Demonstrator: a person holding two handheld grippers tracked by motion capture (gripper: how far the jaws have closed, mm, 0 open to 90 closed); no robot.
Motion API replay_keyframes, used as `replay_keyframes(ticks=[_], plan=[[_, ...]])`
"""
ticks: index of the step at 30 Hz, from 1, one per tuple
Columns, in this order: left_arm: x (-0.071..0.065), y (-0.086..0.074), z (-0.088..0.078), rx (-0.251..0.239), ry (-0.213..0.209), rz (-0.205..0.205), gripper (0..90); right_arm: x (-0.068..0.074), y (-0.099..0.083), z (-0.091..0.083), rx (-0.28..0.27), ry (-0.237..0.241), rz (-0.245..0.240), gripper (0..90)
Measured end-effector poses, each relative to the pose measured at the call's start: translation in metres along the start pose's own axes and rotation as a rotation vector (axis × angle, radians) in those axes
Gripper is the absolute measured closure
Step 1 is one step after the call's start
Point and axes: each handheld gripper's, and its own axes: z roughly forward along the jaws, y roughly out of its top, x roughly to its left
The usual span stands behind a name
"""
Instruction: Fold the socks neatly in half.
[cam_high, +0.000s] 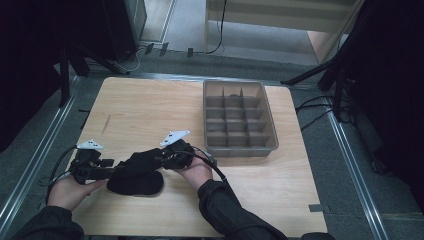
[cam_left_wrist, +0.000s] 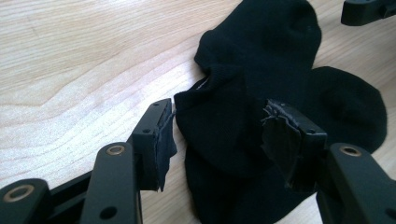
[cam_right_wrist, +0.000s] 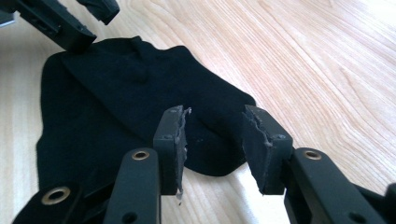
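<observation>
Black socks (cam_high: 135, 183) lie bunched on the wooden table (cam_high: 150, 110) near its front left. My left gripper (cam_high: 114, 168) points right at them. In the left gripper view its jaws stand wide, and a raised sock cuff (cam_left_wrist: 219, 126) spans the gap of my left gripper (cam_left_wrist: 218, 109), touching both pads. From the right, my right gripper (cam_high: 152, 160) reaches into the pile. In the right gripper view a rounded sock end (cam_right_wrist: 212, 140) lies on the table between the parted jaws of my right gripper (cam_right_wrist: 215, 114), and its pads do not press on the cloth.
A grey tray (cam_high: 270, 120) split into several compartments stands at the table's back right, with a small dark item (cam_high: 233, 96) in a far compartment. Black stands and cables ring the table. The other gripper (cam_right_wrist: 60, 23) shows at the top left of the right gripper view.
</observation>
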Motion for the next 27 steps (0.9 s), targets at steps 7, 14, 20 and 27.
replay_keyframes(ticks=[7, 14, 20, 27], plan=[[0.001, 0.001, 0.010, 0.023, 0.013, 0.008, 42.7, -0.002, 0.000, 0.007, -0.014, -0.005, 0.014, 58.4], [0.004, 0.001, 0.016, 0.044, 0.001, 0.005, 43.2, -0.003, -0.001, 0.016, -0.003, -0.014, 0.017, 57.3], [0.006, 0.001, 0.021, 0.061, 0.008, 0.022, 49.1, -0.004, -0.001, 0.026, 0.017, -0.017, 0.017, 57.9], [0.006, 0.002, 0.024, 0.075, 0.003, 0.025, 60.6, -0.004, -0.004, 0.032, 0.039, -0.033, 0.036, 65.5]])
